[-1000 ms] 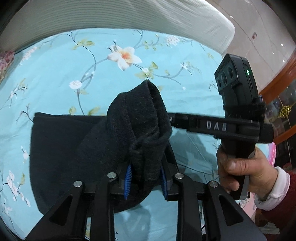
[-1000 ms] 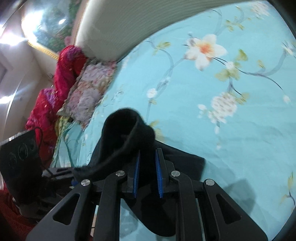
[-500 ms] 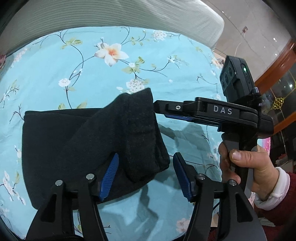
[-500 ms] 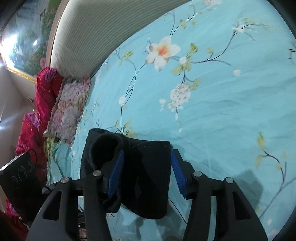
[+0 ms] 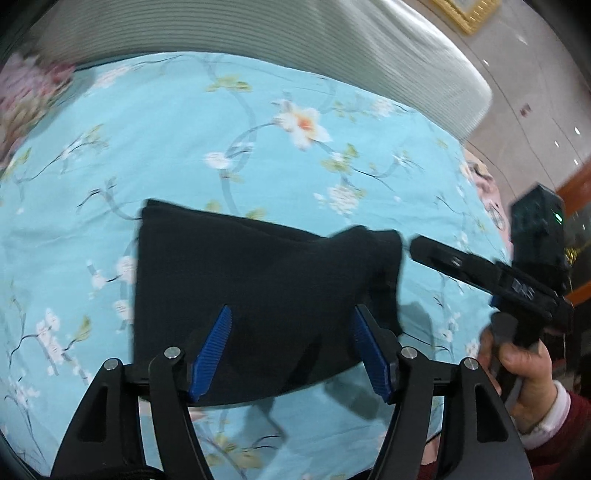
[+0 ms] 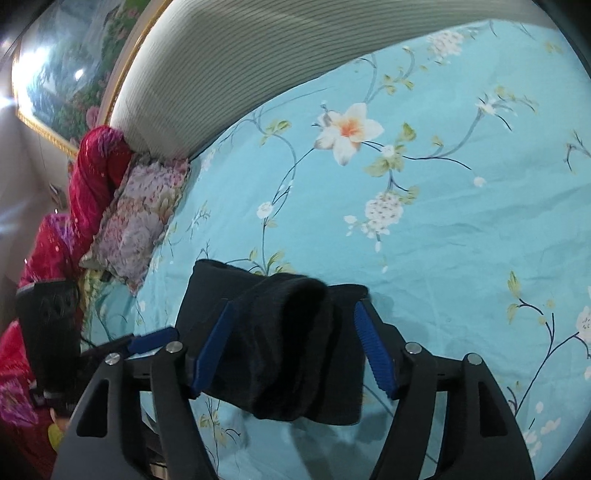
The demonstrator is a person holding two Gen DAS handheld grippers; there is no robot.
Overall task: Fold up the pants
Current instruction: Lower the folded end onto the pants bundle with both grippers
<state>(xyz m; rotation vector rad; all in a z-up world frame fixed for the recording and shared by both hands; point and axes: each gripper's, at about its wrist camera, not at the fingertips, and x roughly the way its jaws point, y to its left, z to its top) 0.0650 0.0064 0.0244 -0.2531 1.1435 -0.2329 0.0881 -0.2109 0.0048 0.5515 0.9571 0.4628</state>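
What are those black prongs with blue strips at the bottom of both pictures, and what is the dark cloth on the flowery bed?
They are hand-held grippers, one in each of a person's hands, each with a camera looking along its fingers. One picture comes from the left gripper, the other from the right gripper. The black pants lie folded on the turquoise floral bedsheet. Both sets of jaws are opening, their blue pads clear of the cloth, so nothing is held. In the left view, the person's hand holds the right gripper's handle.

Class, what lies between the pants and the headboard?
Only bare floral sheet separates the pants from the headboard, seen in both wrist views.
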